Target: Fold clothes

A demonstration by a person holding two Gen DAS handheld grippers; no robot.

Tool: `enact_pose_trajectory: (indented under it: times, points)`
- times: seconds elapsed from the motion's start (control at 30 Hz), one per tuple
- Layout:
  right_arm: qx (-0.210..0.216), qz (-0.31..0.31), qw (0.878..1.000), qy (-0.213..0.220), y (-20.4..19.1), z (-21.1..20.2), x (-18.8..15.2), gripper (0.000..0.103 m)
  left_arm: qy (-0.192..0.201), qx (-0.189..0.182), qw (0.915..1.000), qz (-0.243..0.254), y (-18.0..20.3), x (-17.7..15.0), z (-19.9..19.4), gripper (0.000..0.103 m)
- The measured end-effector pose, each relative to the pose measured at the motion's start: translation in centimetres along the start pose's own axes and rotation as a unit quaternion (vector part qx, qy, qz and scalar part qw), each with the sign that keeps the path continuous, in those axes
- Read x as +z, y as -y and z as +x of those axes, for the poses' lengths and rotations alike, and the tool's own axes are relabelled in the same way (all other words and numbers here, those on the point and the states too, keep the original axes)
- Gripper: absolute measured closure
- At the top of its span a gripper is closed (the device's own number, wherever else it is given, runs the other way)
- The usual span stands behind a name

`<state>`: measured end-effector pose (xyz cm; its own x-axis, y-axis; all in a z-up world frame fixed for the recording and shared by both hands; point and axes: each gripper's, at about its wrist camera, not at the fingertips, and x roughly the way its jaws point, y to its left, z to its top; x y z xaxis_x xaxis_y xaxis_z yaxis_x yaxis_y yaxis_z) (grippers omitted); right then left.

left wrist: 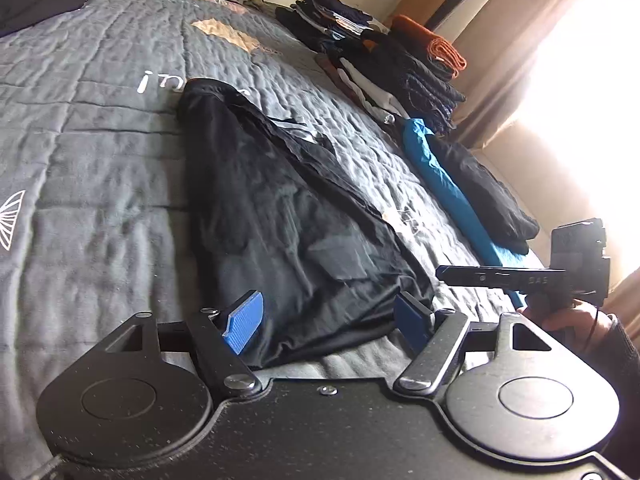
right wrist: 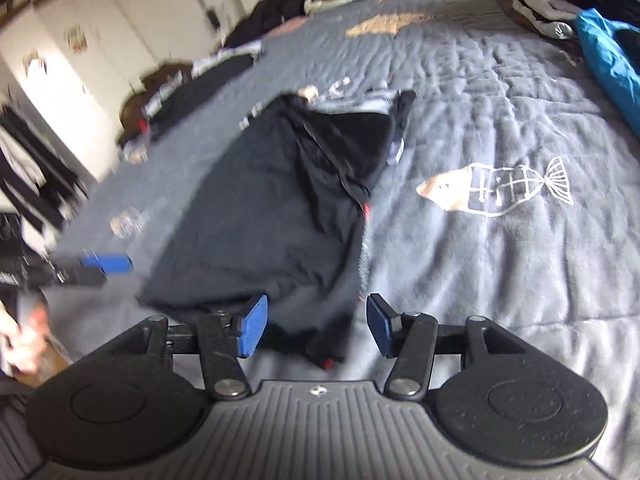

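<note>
The black garment (left wrist: pixel 280 216), thin and creased, lies folded into a tapering wedge on the quilted grey bedspread (left wrist: pixel 100 160). The left gripper (left wrist: pixel 330 322) stands open, ribbed blue pads apart, gripping nothing.

In the right wrist view, the right gripper (right wrist: pixel 316 328) is likewise parted, empty, over the garment's near hem.

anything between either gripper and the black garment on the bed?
Nothing visible. The black garment lies flat on the grey quilt, and its near hem sits right in front of the open left gripper and the open right gripper. The folded stacks sit off along the far edge.
</note>
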<state>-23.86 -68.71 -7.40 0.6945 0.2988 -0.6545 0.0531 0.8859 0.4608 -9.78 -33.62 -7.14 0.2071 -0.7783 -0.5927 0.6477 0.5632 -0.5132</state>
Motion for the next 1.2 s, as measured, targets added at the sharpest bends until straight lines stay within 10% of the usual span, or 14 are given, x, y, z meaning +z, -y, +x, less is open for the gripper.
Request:
enact_pose_trajectory:
  times: [0.43,0.63,0.9,1.2]
  points:
    - [0.099,-0.049,0.994,-0.002,-3.8,3.2,0.8,0.049,-0.033,-0.024,0.9991,0.011,0.8,-0.8,3.5,0.032]
    - [0.035,-0.062,0.994,-0.083,-2.4,6.0,-1.0,0.05,-0.059,0.019,0.998,0.012,-0.8,-1.5,4.8,0.032]
    - [0.011,-0.105,0.991,-0.087,-2.3,4.5,-1.4,0.05,-0.051,0.123,0.9829,0.127,3.5,-1.9,4.0,0.032]
    - [-0.003,-0.108,0.992,-0.061,-3.4,3.1,-1.4,0.049,-0.017,0.157,0.9744,0.161,6.9,-1.3,3.1,0.032]
